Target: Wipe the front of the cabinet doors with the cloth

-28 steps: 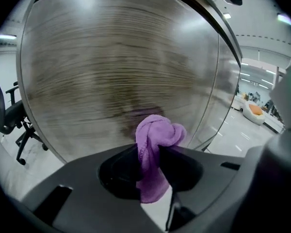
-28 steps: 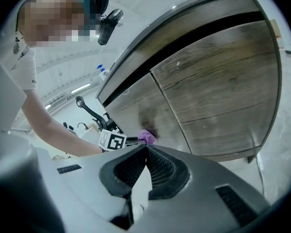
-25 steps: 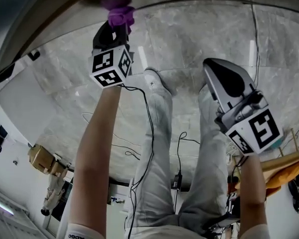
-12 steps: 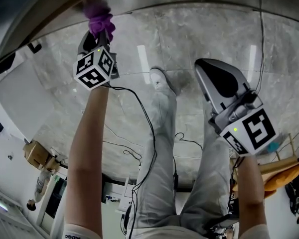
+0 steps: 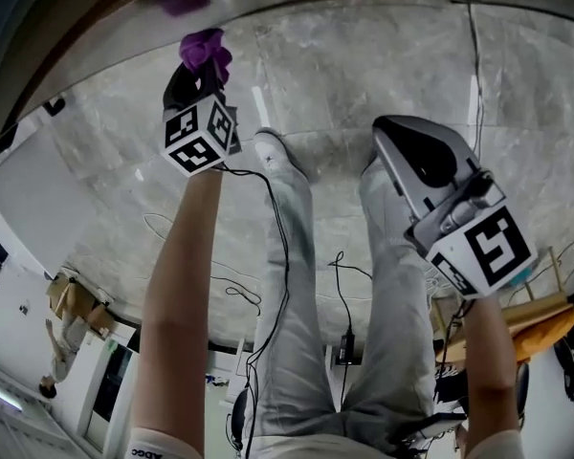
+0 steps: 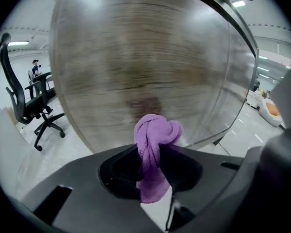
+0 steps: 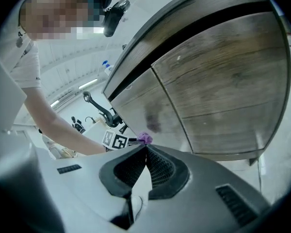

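Left gripper (image 6: 153, 171): jaws clamped on a bunched purple cloth (image 6: 155, 140), its knotted end poking out toward the wooden cabinet door (image 6: 145, 62). The cloth sits low on the door's front, near the bottom edge; contact unclear. Right gripper (image 7: 145, 152): off to the side above the grey floor (image 5: 364, 55), jaws pressed together, nothing between them.

Head camera looks steeply down onto the grey marbled floor (image 5: 364, 75). Camera on the left gripper (image 6: 153, 154) faces the brown wood-grain cabinet door (image 6: 145, 57) close up. Camera on the right gripper (image 7: 145, 152) sees that door obliquely, farther off.
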